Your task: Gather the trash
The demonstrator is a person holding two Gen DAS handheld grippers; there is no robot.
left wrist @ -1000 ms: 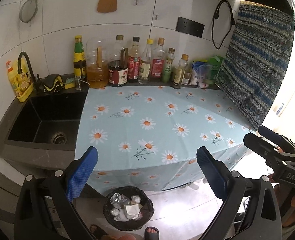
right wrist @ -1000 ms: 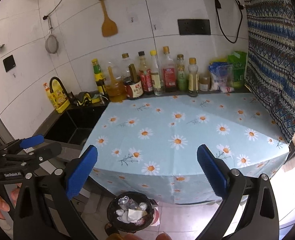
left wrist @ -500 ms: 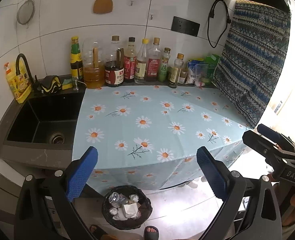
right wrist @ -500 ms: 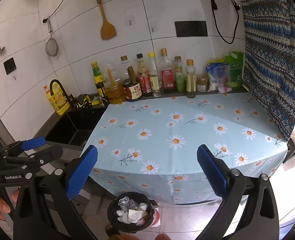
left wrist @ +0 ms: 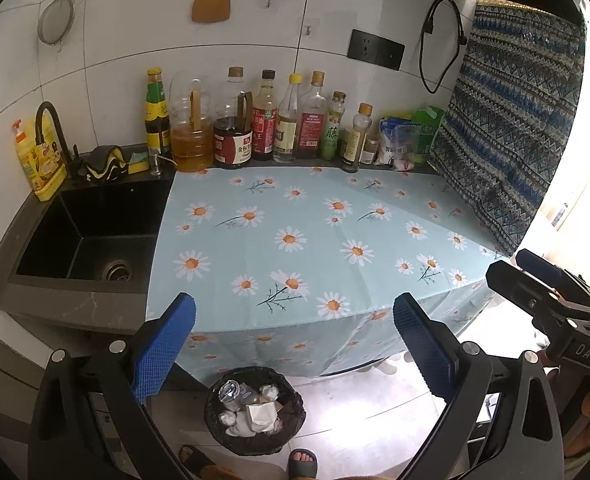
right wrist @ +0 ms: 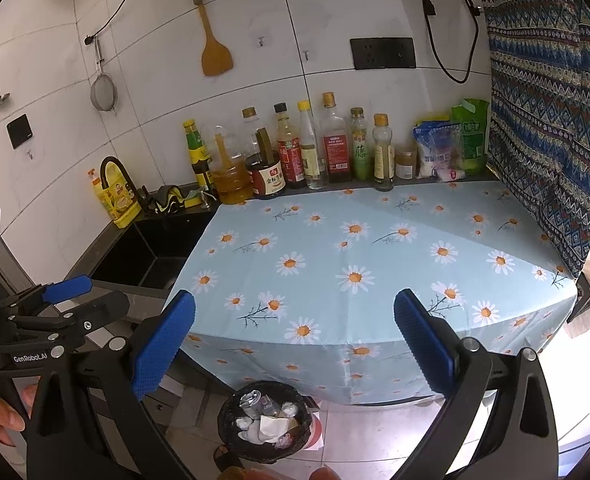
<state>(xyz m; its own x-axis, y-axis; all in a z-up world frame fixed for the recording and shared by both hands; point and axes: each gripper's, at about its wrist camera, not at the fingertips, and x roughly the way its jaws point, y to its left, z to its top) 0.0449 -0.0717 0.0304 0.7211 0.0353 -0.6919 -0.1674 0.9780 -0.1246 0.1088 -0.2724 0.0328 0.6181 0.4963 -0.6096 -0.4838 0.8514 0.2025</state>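
Observation:
A black-lined trash bin (left wrist: 255,412) stands on the floor in front of the counter, holding crumpled paper and a can; it also shows in the right wrist view as the trash bin (right wrist: 265,424). The daisy-print cloth (left wrist: 315,240) on the counter carries no loose trash. My left gripper (left wrist: 294,344) is open and holds nothing, raised above the bin and the counter's front edge. Beside it my right gripper (right wrist: 294,344) is likewise open and holds nothing. Each gripper shows in the other's view, the right gripper (left wrist: 551,296) and the left gripper (right wrist: 55,312).
A row of sauce and oil bottles (left wrist: 255,128) lines the tiled back wall, with food packets (left wrist: 403,140) at its right end. A black sink (left wrist: 91,232) lies left of the cloth. A patterned curtain (left wrist: 511,120) hangs at the right. A person's sandalled feet (left wrist: 301,460) are near the bin.
Both grippers have drawn back and risen slightly from the counter, so the scene looks a little smaller. Both stay open.

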